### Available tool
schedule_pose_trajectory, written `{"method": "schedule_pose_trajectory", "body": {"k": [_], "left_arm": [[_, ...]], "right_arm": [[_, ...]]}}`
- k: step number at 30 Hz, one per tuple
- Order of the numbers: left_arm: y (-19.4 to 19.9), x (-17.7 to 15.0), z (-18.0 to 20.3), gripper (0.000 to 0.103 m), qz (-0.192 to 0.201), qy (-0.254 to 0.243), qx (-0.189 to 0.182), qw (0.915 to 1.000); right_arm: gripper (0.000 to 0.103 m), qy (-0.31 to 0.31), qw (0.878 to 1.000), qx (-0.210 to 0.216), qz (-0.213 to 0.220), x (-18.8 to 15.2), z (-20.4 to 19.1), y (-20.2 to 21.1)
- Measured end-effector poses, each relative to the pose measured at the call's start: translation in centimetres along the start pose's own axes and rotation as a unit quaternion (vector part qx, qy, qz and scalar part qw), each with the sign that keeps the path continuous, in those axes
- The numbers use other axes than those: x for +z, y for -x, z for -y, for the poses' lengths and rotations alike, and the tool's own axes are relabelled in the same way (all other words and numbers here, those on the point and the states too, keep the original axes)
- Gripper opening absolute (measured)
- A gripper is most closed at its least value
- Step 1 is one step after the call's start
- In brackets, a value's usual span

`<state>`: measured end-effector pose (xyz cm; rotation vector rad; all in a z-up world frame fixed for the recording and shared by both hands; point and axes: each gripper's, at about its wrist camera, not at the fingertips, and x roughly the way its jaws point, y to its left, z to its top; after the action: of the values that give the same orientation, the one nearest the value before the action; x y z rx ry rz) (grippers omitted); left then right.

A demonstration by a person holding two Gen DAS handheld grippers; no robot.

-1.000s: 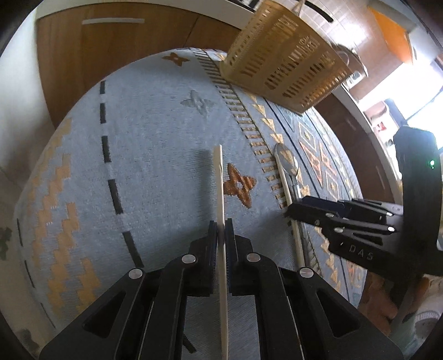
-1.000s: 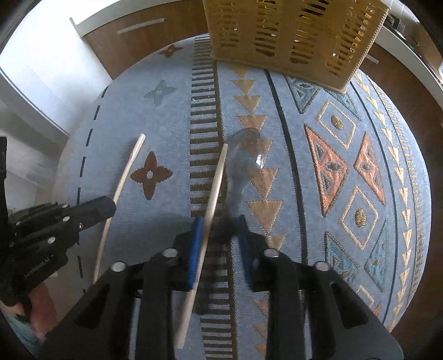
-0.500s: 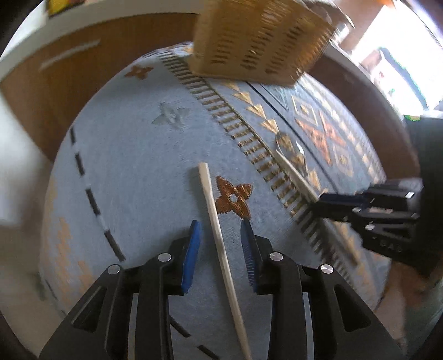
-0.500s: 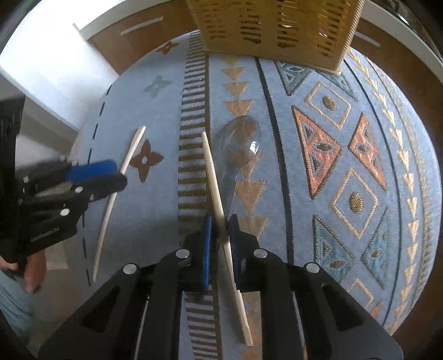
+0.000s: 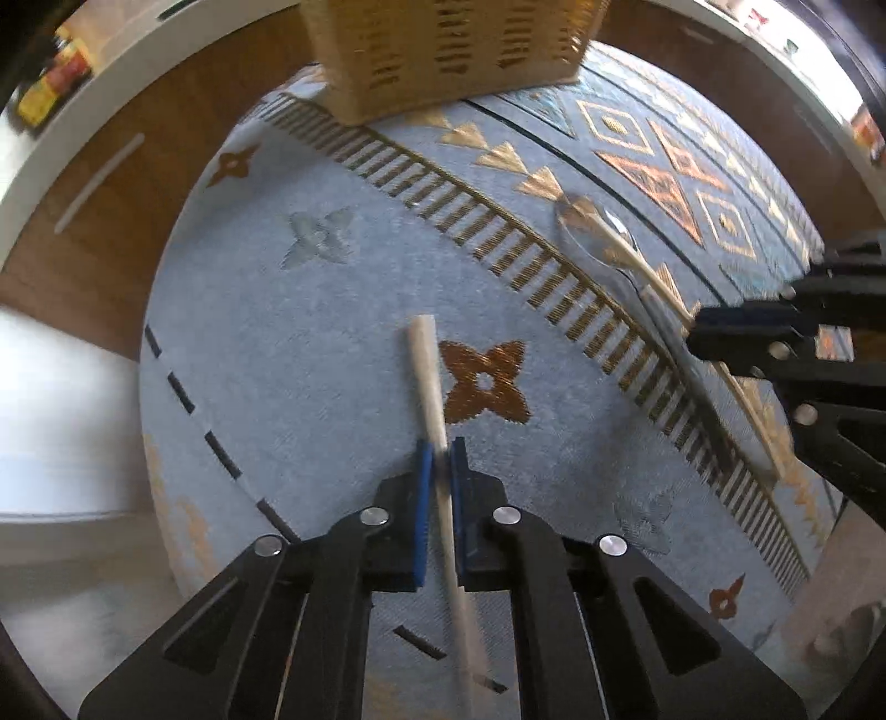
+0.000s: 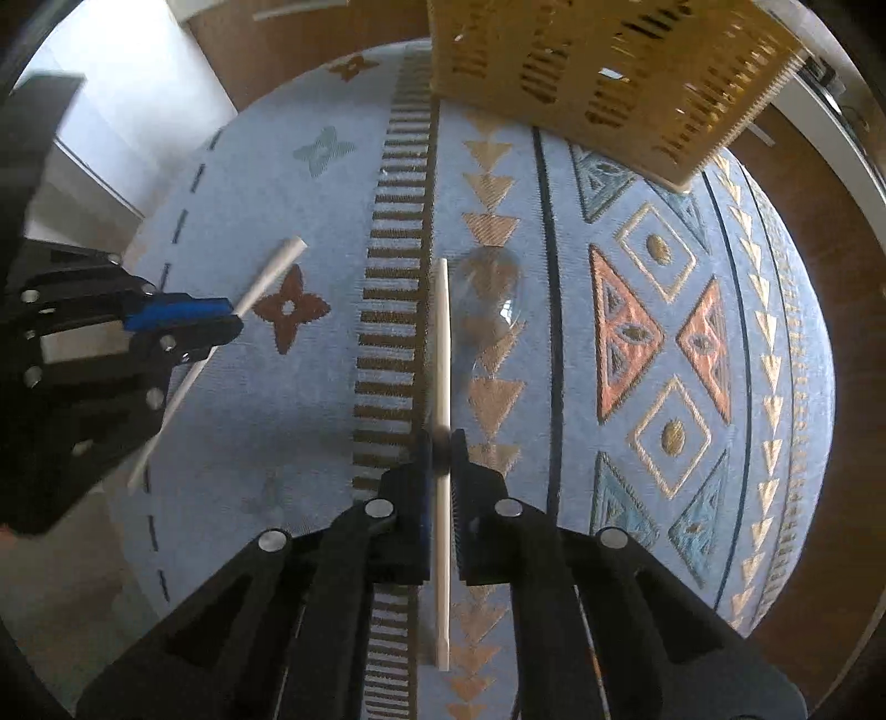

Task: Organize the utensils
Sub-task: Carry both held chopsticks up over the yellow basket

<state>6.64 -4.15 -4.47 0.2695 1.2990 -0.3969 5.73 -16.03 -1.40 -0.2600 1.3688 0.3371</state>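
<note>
My left gripper (image 5: 440, 451) is shut on a pale wooden chopstick (image 5: 426, 376), which points forward over the blue patterned cloth. It also shows in the right wrist view (image 6: 271, 271), held by the left gripper (image 6: 221, 321). My right gripper (image 6: 440, 443) is shut on a second pale chopstick (image 6: 441, 343), which runs straight ahead. A clear plastic spoon (image 6: 490, 299) lies on the cloth just right of that chopstick. The spoon (image 5: 595, 227) and the right gripper (image 5: 720, 332) show at the right of the left wrist view.
A yellow slotted basket (image 6: 603, 72) stands at the far end of the cloth; it also shows in the left wrist view (image 5: 443, 50). The blue patterned cloth (image 5: 288, 332) covers the table. Brown wooden table edge (image 5: 111, 221) and white wall lie beyond.
The left gripper opened half a second ago and has shut again on its chopstick. The right gripper closed on the second chopstick and straightened it. Both views have swung toward the basket.
</note>
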Motion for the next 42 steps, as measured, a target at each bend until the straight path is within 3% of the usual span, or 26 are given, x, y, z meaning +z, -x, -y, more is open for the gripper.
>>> {"method": "schedule_pose_trajectory", "body": {"k": [3,5,8,11,12,15,19,21,26,28,30,34,36,38,40,42], "left_arm": [[0.8,-0.8,-0.9,0.003,0.047,0.030,-0.023,0.9981],[2.0,-1.3,-1.0,0.003,0.104,0.052,-0.032,0.9927],[5.3,-2.6,-1.9,0.003,0.202,0.091,-0.064,0.9732],[9.2,-3.2,-2.3,0.003,0.315,0.127,-0.079,0.9372],[11.0,-3.4,-2.5,0.003,0.363,0.137,-0.078,0.9185],[14.7,-3.3,-2.5,0.003,0.458,0.151,-0.077,0.8728],[17.9,-1.7,-0.9,0.004,0.551,0.150,-0.059,0.8190],[19.1,-0.4,-0.1,0.004,0.587,0.134,-0.040,0.7977],[19.8,3.7,-0.2,0.004,0.613,0.119,-0.041,0.7803],[19.6,4.9,-0.9,0.004,0.618,0.125,-0.049,0.7744],[19.3,5.8,-1.5,0.004,0.618,0.131,-0.052,0.7737],[17.9,5.5,-2.4,0.004,0.606,0.125,-0.052,0.7843],[17.0,5.4,-2.6,0.004,0.596,0.118,-0.046,0.7931],[16.2,5.3,-2.9,0.004,0.585,0.120,-0.054,0.8002],[15.6,5.1,-3.1,0.004,0.579,0.122,-0.061,0.8038],[15.3,4.9,-2.9,0.004,0.577,0.120,-0.058,0.8059]], "right_arm": [[0.005,-0.017,0.999,0.012,0.035,-1.0,1.2,1.1],[0.005,-0.027,0.997,0.024,0.062,-1.9,2.2,2.1],[0.005,-0.041,0.992,0.034,0.118,-2.8,3.4,4.4],[0.005,-0.048,0.980,0.036,0.190,-3.5,4.2,7.6],[0.005,-0.051,0.973,0.040,0.220,-3.6,4.2,8.9],[0.005,-0.056,0.954,0.039,0.292,-3.9,4.4,12.0],[0.004,-0.071,0.917,0.011,0.393,-3.5,4.4,15.9],[0.004,-0.080,0.897,-0.009,0.435,-2.7,5.2,17.6],[0.003,-0.087,0.874,-0.014,0.478,0.3,6.2,19.5],[0.002,-0.082,0.874,-0.012,0.478,1.4,6.5,19.7],[0.002,-0.075,0.880,-0.022,0.469,2.4,6.6,19.3],[0.004,-0.051,0.909,-0.011,0.414,2.0,7.7,16.4],[0.014,-0.045,0.934,0.004,0.355,2.0,8.5,13.8],[0.031,-0.059,0.959,0.033,0.276,2.2,9.9,10.1],[0.032,-0.073,0.972,0.055,0.216,2.5,10.9,7.2],[0.032,-0.085,0.981,0.050,0.168,3.1,11.4,4.9]]}}
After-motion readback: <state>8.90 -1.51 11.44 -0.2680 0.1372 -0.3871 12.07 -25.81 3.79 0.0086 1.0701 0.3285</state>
